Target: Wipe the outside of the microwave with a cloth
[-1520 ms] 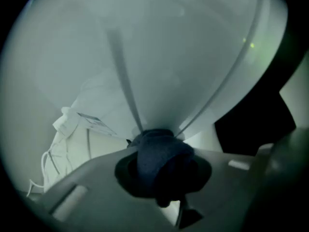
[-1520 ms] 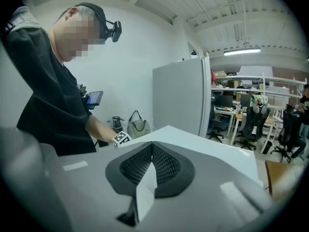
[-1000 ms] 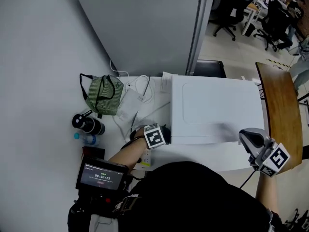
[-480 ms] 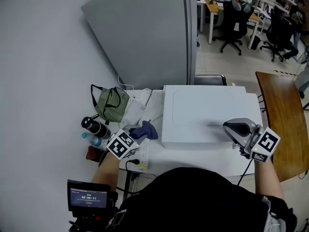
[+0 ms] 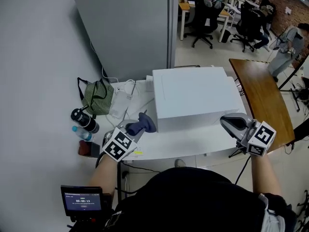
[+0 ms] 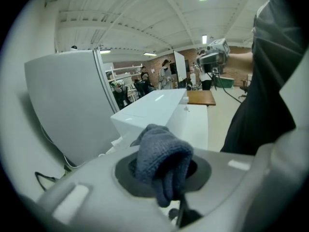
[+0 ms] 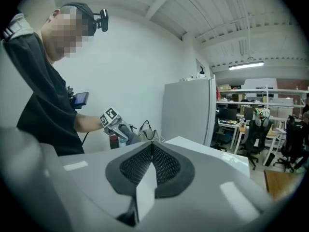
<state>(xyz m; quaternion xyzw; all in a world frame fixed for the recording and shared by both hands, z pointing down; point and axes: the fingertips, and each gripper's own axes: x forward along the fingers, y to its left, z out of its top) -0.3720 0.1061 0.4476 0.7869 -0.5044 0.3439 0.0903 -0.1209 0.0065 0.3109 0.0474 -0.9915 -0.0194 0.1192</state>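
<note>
Cloth (image 5: 143,123), dark blue-grey knit, pinched in left hand-held gripper (image 5: 130,129); boxy white microwave (image 5: 193,98) just right of it. Right hand-held gripper (image 5: 231,123) shut, empty, microwave just to its left.

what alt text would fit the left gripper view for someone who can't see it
The left gripper has its tongs shut on a dark knitted cloth, with the white microwave just beyond it. A tall grey cabinet stands at left and the right gripper is held up at upper right.
</note>
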